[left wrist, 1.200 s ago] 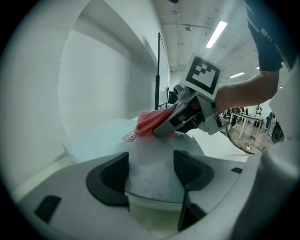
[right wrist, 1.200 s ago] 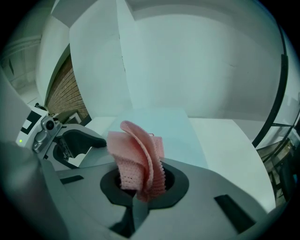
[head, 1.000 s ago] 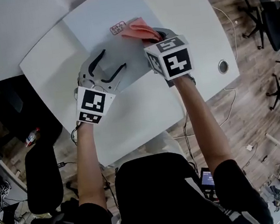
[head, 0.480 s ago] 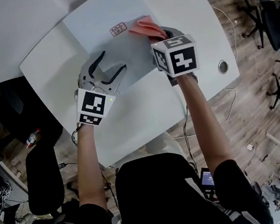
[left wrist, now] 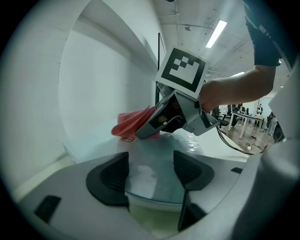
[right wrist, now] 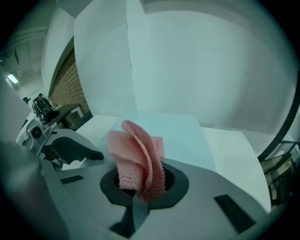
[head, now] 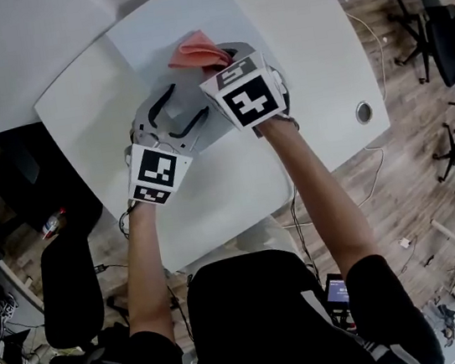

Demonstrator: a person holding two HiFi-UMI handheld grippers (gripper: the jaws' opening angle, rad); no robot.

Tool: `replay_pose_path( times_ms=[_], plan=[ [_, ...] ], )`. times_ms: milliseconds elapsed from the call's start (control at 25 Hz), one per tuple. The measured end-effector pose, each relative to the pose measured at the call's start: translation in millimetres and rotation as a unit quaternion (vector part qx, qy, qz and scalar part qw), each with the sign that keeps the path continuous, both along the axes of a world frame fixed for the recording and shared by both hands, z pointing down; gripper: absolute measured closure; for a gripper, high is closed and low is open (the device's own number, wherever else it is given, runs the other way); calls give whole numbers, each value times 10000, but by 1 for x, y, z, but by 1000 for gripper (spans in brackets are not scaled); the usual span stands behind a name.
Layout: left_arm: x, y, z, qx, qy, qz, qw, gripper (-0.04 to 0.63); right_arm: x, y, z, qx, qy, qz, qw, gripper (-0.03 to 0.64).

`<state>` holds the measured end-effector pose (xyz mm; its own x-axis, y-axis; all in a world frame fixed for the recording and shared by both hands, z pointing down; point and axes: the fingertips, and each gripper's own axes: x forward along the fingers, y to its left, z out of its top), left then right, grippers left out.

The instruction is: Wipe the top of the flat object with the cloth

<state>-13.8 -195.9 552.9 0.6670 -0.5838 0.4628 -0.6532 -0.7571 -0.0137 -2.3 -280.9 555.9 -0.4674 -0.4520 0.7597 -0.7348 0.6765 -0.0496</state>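
Note:
A flat clear sheet (head: 148, 45) lies on the white table (head: 310, 54). My right gripper (head: 217, 58) is shut on a folded pink cloth (head: 191, 52) and holds it on the sheet's far part. In the right gripper view the cloth (right wrist: 138, 159) bunches up out of the closed jaws (right wrist: 140, 185), with the sheet (right wrist: 173, 131) beyond. My left gripper (head: 185, 98) is open, its dark fingers spread over the sheet's near edge. From the left gripper view (left wrist: 151, 161) the sheet (left wrist: 154, 145) runs between the pads, and the cloth (left wrist: 133, 123) covers a small label.
A round cable grommet (head: 363, 111) sits in the table near its right edge. Black office chairs (head: 69, 285) stand on the floor to the left, and more chairs and cables lie on the wooden floor at right. The table's near edge is close to the person's body.
My right gripper has carried the cloth leftward across the sheet, from near its right edge to over the small label. The left gripper has stayed in place.

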Motion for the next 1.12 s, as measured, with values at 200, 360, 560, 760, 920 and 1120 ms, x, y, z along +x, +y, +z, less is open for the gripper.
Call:
replay_pose_path(
  times_ms=[200,360,560,760,920,1120],
  plan=[
    [0,0,0,18,2,-24,10000,301,-27,10,0,21,-1,-385,9993,569],
    [0,-1,0,20,10,-26,10000,301,-30,12,0,63,44,-481,9988,569],
    [-1,-1,1,18,10,-39,10000,301,-26,6,1,79,104,-524,9985,569],
    [-1,-1,0,23,6,-34,10000,301,-9,-13,2,61,17,-186,9998,569],
    [-3,1,0,26,17,-36,10000,301,24,-32,2,85,112,272,9995,569],
    [-2,0,-1,25,21,-23,10000,301,65,-48,2,191,223,717,9970,569]
  ],
)
